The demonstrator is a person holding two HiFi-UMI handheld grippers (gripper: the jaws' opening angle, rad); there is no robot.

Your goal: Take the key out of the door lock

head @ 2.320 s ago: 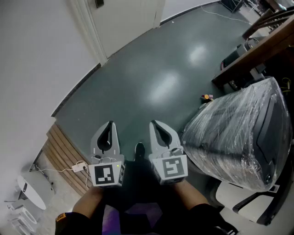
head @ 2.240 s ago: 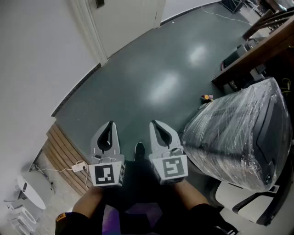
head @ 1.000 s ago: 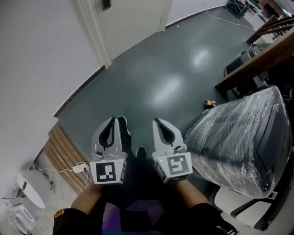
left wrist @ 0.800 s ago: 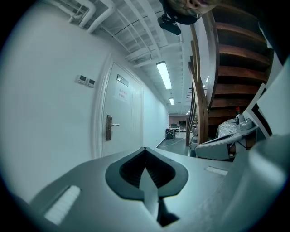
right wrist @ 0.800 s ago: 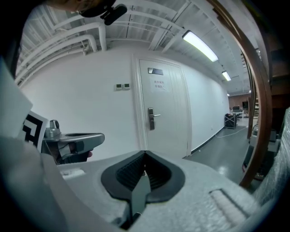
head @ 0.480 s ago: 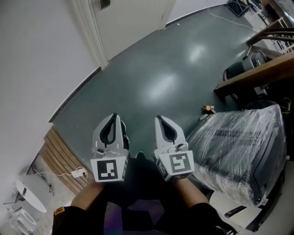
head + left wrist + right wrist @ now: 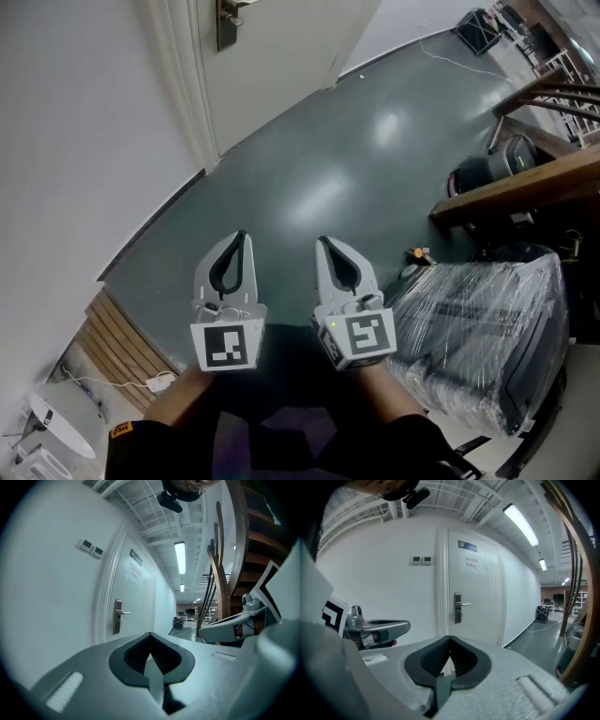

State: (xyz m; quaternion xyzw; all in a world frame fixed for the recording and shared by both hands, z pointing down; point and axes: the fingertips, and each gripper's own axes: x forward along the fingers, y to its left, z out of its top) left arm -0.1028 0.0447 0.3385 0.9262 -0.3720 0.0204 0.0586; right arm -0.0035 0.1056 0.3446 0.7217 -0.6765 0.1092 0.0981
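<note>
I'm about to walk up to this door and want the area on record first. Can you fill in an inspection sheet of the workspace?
Surface: dark green floor, glossy with light reflections.
Job's things: white door; lock plate with lever handle; key too small to make out.
Clutter: plastic-wrapped bulky item at right; small orange object on the floor beside it.
Grippers: left gripper and right gripper both shut, nothing between the jaws, well short of the door.
Cables: white cable with a plug, by the slatted wooden panel.
Surroundings: white wall at left; wooden beam at right.
</note>
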